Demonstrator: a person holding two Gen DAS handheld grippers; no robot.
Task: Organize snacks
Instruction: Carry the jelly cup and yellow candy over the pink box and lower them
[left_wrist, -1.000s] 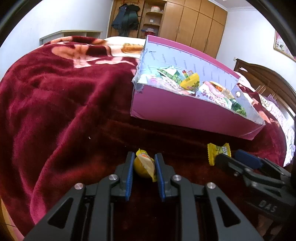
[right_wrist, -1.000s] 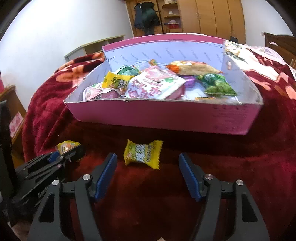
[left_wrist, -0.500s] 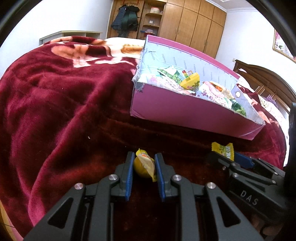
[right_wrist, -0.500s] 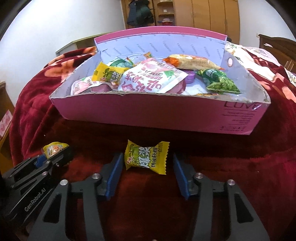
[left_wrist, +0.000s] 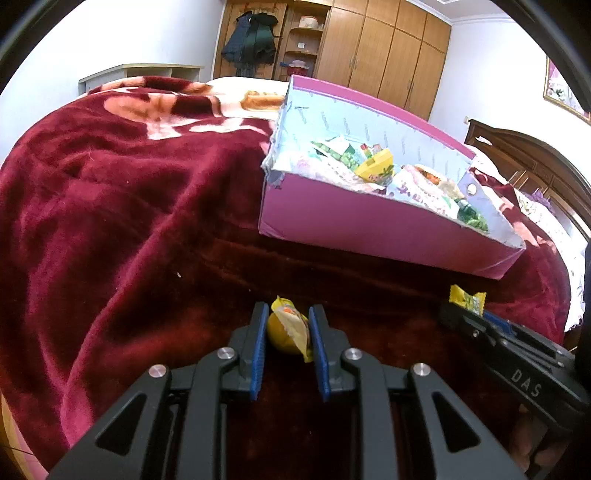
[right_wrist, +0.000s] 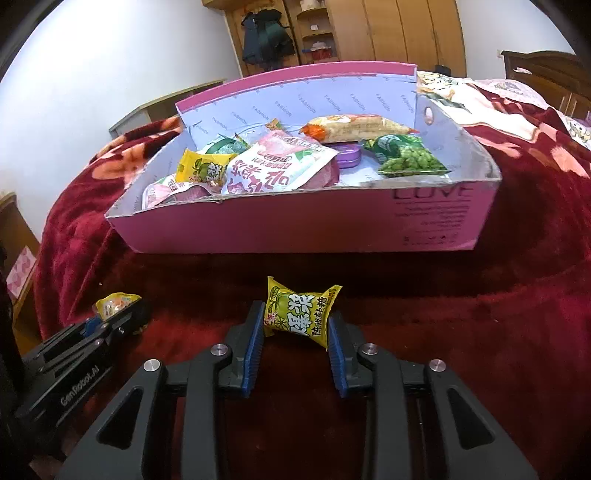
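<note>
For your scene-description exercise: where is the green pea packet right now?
In the right wrist view, the green pea packet lies inside the pink box, toward its right end, beside the purple tin.

Left gripper (left_wrist: 287, 334) low, jaws clamped on a load; right gripper (right_wrist: 296, 328) likewise, just beside

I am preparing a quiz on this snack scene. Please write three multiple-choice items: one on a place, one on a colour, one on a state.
1. Where do the green peas lie?
A. on the blanket
B. in the box
C. in a gripper

2. What colour is the box outside?
A. pink
B. blue
C. black

3. What is the state of the left gripper?
A. wide open
B. shut on a yellow snack
C. out of view

Answers: 1 B, the bag rests inside the walls; 2 A, the front wall is pink; 3 B, both pads press the yellow snack.
</note>
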